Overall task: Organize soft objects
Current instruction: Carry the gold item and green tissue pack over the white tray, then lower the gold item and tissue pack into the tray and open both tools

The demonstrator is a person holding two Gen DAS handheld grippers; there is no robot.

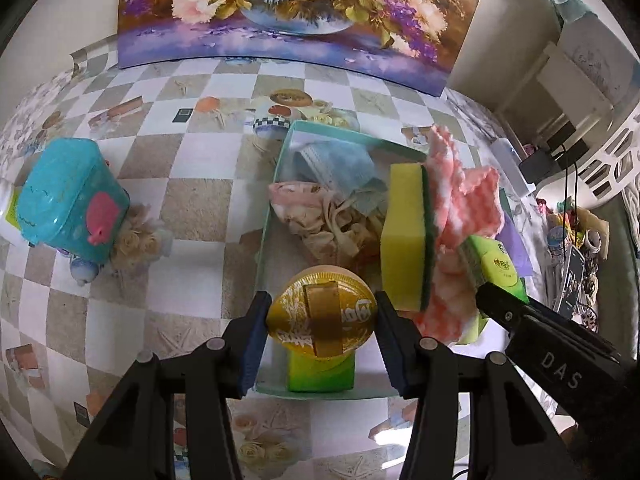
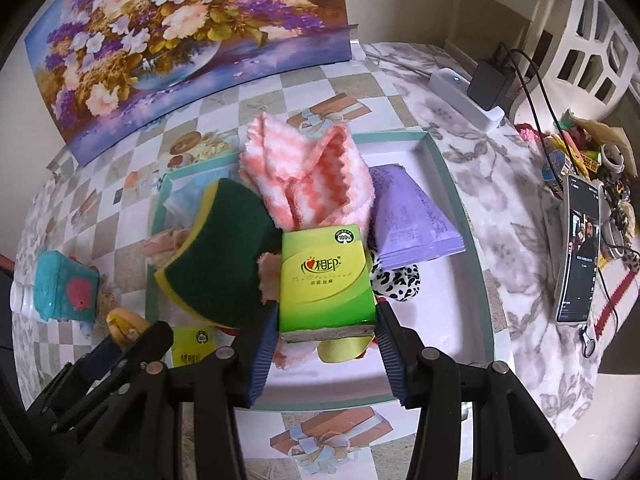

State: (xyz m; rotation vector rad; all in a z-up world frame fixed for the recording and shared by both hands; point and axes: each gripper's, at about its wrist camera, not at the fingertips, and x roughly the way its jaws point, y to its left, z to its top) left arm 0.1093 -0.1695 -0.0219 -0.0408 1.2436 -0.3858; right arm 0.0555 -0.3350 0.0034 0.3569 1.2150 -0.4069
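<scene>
Left wrist view: the left gripper [image 1: 322,322] has its fingers closed on a gold puff [image 1: 322,316] with a gold ribbon band across it; both pads press its sides. The puff hangs over the near end of a teal-rimmed tray [image 1: 266,224], just above a small green tissue pack [image 1: 320,372] that lies at the tray's near rim. Further in the tray lie a blue face mask [image 1: 334,164] and a pink-and-cream cloth bundle [image 1: 316,210]. A yellow sponge [image 1: 402,236] with a green scouring side stands on edge beside a pink-and-white fluffy cloth [image 1: 460,200]. The right gripper [image 1: 500,304] reaches in from the right with a second green pack. On the checkered surface [image 1: 192,208], toward its left edge, sits a teal plastic box [image 1: 72,200] with a pink patch.

Right wrist view: the right gripper [image 2: 326,332] has its fingers shut on the green tissue pack [image 2: 326,276], gripped by its two sides and held over the middle of the tray [image 2: 460,208]. Just behind the pack rises the fluffy cloth [image 2: 312,176]; the sponge [image 2: 224,256] leans at its left, green side up. A purple packet [image 2: 412,216] lies on the tray's right part, and a black-and-white spotted soft thing [image 2: 396,280] lies between it and the pack. A phone [image 2: 580,248] lies near the surface's right edge.
</scene>
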